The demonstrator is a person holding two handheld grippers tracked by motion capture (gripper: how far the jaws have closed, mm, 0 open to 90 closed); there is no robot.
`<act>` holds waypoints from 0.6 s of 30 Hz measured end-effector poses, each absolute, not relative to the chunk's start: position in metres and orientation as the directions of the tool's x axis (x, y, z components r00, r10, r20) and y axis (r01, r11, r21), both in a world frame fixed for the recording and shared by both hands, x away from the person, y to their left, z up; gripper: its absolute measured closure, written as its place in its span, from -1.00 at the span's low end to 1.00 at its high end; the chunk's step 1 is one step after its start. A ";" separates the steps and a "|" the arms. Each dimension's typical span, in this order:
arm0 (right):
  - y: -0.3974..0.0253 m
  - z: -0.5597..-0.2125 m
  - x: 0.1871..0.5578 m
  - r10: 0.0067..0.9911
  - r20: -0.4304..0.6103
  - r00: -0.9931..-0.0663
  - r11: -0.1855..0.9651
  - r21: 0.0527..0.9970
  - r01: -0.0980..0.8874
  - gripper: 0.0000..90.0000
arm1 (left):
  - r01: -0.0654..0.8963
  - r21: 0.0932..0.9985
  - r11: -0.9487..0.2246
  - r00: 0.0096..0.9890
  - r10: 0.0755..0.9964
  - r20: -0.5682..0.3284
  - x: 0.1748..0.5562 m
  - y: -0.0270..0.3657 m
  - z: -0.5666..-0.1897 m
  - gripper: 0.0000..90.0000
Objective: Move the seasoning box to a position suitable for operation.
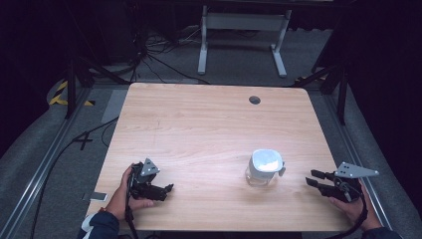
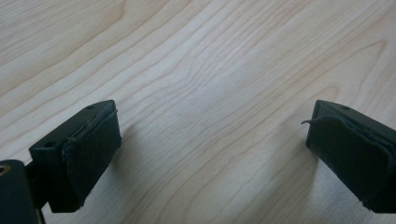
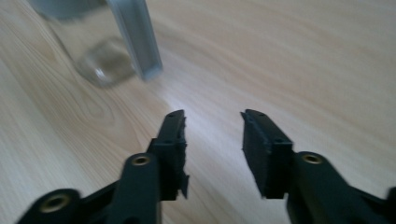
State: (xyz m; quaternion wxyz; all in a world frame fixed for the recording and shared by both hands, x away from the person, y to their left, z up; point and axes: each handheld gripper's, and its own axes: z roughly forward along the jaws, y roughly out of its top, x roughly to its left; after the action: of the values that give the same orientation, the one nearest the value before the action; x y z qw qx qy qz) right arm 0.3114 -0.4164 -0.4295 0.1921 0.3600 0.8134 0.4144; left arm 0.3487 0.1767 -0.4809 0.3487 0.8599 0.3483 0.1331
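A clear jar (image 1: 263,168) with a pale grey lid and a side handle stands on the wooden table (image 1: 199,129), right of centre near the front. My right gripper (image 1: 311,178) lies to the jar's right, a short gap away, pointing at it with its jaws open. In the right gripper view the right gripper (image 3: 212,122) is empty, and the blurred jar (image 3: 95,56) with its grey handle (image 3: 136,37) sits ahead at upper left. My left gripper (image 1: 168,188) rests low at the front left, far from the jar. In its own view the left gripper (image 2: 210,135) is open wide over bare wood.
A round cable hole (image 1: 255,100) sits near the table's far edge. Beyond the table stands a white desk frame (image 1: 243,35) with cables on the grey floor. A small flat device (image 1: 94,196) lies on the floor by the front left corner.
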 end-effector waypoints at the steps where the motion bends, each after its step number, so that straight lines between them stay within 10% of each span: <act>1: -0.413 -0.424 0.312 0.745 -0.026 -0.667 0.400 0.817 0.415 0.58 | 0.491 0.695 -0.525 0.736 0.677 -0.009 0.350 0.175 -0.481 -0.93; 7: -0.389 -0.396 0.321 0.706 -0.047 -0.707 0.414 0.837 0.358 0.96 | 0.489 0.687 -0.538 0.750 0.661 -0.016 0.354 0.167 -0.481 -0.99; 18: -0.338 -0.355 0.343 0.615 -0.072 -0.786 0.435 0.861 0.262 0.99 | 0.485 0.691 -0.536 0.753 0.658 -0.019 0.355 0.165 -0.481 -0.99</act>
State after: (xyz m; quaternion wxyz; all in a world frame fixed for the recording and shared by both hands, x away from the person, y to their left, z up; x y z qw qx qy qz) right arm 0.3427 -0.3384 -0.3552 0.1915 0.2655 0.8253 0.4602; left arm 0.3551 0.1650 -0.4814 0.3517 0.8677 0.3294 0.1225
